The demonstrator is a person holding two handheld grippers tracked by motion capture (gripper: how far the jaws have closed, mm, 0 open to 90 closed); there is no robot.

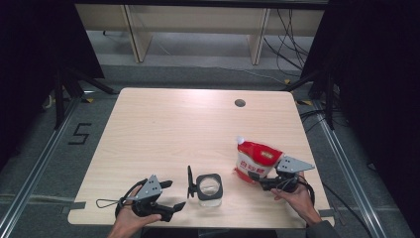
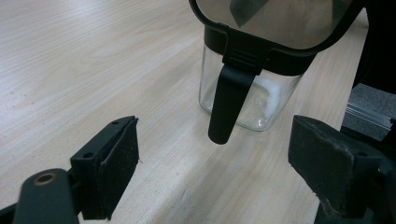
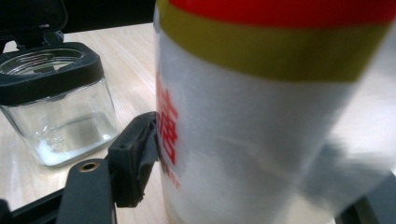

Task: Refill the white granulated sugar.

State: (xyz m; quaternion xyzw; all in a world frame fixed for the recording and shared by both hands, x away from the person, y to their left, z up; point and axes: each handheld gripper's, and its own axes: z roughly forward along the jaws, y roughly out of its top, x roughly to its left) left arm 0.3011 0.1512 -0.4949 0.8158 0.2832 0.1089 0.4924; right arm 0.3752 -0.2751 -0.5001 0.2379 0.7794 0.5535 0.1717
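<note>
1. High view: my right gripper (image 1: pixel 265 181) pinches the soft sugar pouch (image 1: pixel 255 161) at the table's (image 1: pixel 163 124) near right.
2. My left gripper (image 1: pixel 171 194) stands spread beside the fragile glass jar (image 1: pixel 210 189).
3. Pouch likely sags; grip its middle.

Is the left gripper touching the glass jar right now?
Apart. The left gripper view shows the left gripper with bare table between its open jaws and the glass jar.

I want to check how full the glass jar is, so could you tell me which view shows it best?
The right gripper view: the glass jar shows whole from the side, lid up, with a thin white layer at its bottom. The left gripper view shows the jar cut off at the top behind its hanging latch. The high view shows the jar small, from above.
</note>
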